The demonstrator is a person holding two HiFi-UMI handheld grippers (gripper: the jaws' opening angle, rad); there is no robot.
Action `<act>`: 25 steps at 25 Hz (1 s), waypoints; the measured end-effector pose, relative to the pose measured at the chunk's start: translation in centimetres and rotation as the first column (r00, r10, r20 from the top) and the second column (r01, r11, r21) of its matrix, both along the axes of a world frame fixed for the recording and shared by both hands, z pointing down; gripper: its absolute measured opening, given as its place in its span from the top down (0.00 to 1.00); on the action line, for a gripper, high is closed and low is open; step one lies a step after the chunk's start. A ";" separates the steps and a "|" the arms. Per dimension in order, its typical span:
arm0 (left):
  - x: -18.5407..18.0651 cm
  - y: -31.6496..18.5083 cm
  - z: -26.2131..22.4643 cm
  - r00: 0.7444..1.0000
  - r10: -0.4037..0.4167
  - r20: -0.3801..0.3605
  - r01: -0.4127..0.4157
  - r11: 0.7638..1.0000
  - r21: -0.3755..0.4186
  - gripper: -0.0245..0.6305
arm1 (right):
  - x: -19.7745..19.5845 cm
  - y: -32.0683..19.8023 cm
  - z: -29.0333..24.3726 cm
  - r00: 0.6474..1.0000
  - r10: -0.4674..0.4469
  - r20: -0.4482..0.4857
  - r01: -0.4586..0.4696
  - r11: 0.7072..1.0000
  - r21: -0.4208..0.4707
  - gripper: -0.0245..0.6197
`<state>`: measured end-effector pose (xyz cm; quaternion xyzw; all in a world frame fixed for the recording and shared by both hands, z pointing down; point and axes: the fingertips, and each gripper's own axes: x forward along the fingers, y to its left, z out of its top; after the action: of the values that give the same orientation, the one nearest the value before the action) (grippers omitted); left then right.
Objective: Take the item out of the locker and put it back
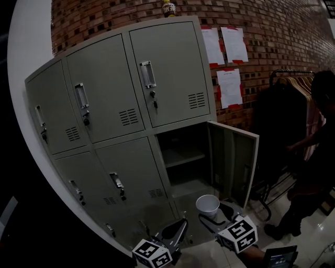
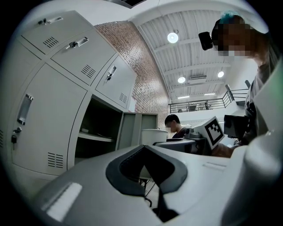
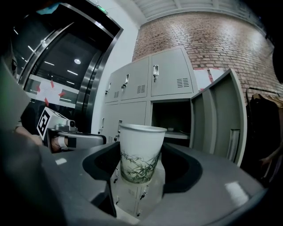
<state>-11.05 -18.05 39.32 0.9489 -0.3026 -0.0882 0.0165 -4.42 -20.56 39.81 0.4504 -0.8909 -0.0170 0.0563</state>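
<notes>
A white paper cup with a green bamboo print stands upright between the jaws of my right gripper, which is shut on it. The cup hangs low in front of the open lower-right locker, outside it. That locker's door is swung out to the right, and a shelf crosses the dark inside. My left gripper is just left of the cup, its tips together on nothing. In the left gripper view the cup shows beyond those tips.
The other grey locker doors are closed. A bottle stands on top of the lockers. Papers hang on the brick wall. At the right, a person stands by a clothes rack.
</notes>
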 end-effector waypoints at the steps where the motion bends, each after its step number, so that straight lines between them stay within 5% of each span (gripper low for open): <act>1: -0.3 -0.1 0.1 1.000 0.002 0.000 -0.002 1.000 -0.002 0.98 | -0.2 -0.2 0.0 1.000 0.003 0.000 -0.003 1.000 -0.001 0.52; 11: -2.7 -2.8 0.2 1.000 -0.017 0.007 0.017 1.000 0.004 0.98 | -2.1 -4.0 -0.3 1.000 -0.005 0.000 0.005 1.000 0.018 0.52; 25: -0.9 -13.9 0.1 0.998 -0.059 0.027 0.059 0.998 0.017 0.98 | -0.9 -16.5 -0.7 0.999 -0.039 0.013 0.038 0.998 0.042 0.52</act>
<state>-11.94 -31.99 39.42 0.9408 -0.3300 -0.0779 0.0022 -5.28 -37.05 39.15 0.4343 -0.8992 -0.0336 0.0401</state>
